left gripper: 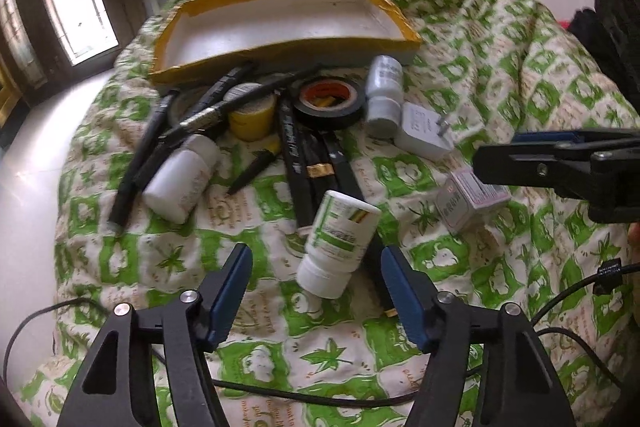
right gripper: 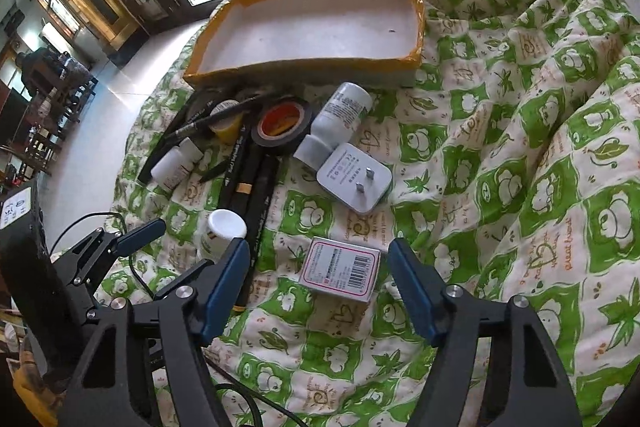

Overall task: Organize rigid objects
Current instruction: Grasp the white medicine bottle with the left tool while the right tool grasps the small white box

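The left hand-held gripper (left gripper: 316, 291) stands partly open astride a green-labelled bottle (left gripper: 340, 247) that lies tilted across black markers (left gripper: 300, 163); its pads do not yet touch the bottle. If they close off-centre, the round bottle could roll off the markers or squirt free on the soft quilt (left gripper: 500, 67). The right hand-held gripper (right gripper: 316, 291) is likewise partly open around a small box (right gripper: 340, 269) lying flat toward the near side of the bed, clear of both pads; the quilt may bunch under the pads and tip the box. The two hand-held grippers work close together and could knock each other. The tray (right gripper: 208, 73), yellow-rimmed and white inside, sits toward the far edge of the bed and looks empty; every bottle, the tape roll (right gripper: 282, 127) and the charger (right gripper: 354, 177) lie outside it.
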Available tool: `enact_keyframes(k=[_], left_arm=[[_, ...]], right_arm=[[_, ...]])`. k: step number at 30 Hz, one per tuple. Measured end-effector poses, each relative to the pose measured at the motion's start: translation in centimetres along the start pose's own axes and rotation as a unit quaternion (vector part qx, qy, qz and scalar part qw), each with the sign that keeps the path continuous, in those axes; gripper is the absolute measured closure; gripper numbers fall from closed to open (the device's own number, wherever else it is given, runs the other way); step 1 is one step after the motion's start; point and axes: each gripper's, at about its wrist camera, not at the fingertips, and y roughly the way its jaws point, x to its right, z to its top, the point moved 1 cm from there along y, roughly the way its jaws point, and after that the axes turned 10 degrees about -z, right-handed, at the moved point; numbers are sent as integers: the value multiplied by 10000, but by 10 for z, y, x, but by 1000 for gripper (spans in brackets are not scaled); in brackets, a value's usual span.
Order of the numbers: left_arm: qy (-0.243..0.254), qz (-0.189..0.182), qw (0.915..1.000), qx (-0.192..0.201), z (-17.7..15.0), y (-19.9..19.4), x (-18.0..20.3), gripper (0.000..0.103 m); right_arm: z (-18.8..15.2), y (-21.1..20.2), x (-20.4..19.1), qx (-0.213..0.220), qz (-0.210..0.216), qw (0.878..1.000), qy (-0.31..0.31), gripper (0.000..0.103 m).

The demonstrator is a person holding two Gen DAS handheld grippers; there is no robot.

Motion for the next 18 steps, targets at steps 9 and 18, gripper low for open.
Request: enact_keyframes(k=[9,18], left_arm=[[-95,-234,9989,-387,8,19,-4,63],[-123,-204,9992,-332,5,16,-7,66]], right_arm=[[-5,14,-2,-113,-129,9998,-129,33],[-10,43,-5,-470,-96,9988,-78,42]])
